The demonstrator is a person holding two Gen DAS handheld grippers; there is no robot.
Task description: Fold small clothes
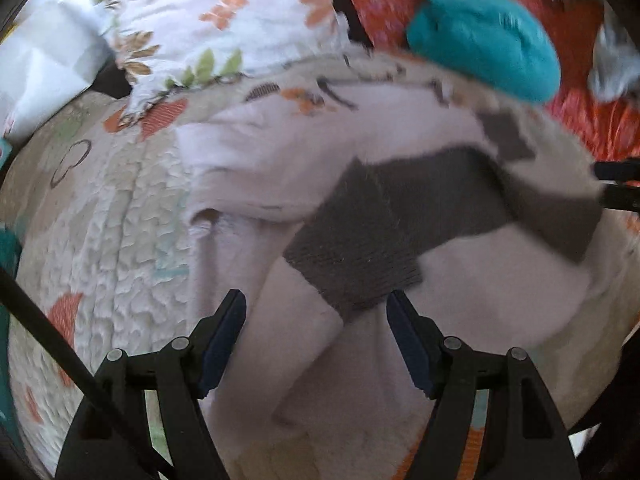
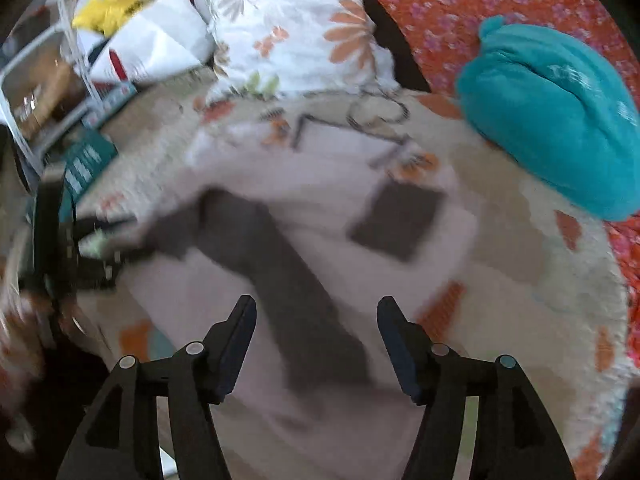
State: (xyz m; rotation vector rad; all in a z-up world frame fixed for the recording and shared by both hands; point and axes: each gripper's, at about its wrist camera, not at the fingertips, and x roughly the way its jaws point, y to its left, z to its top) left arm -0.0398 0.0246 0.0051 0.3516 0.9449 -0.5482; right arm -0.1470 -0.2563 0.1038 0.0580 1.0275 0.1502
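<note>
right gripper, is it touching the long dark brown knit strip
Apart. The right wrist view shows the right gripper open above the dark brown knit strip, neither pad pressing it.

garment [image 1: 256, 160] on quilt [image 1: 112, 232] | bundle [image 1: 484, 40] behind | pillow [image 1: 208, 20] behind-left

A teal bundle [image 2: 556, 120] lies on an orange flowered cloth [image 2: 448, 12], beside a white floral pillow [image 2: 288, 28]. A yellow bag [image 2: 108, 8] sits far left.

Pale pink garment [image 1: 256, 168] (brown-trimmed), spread flat
</note>
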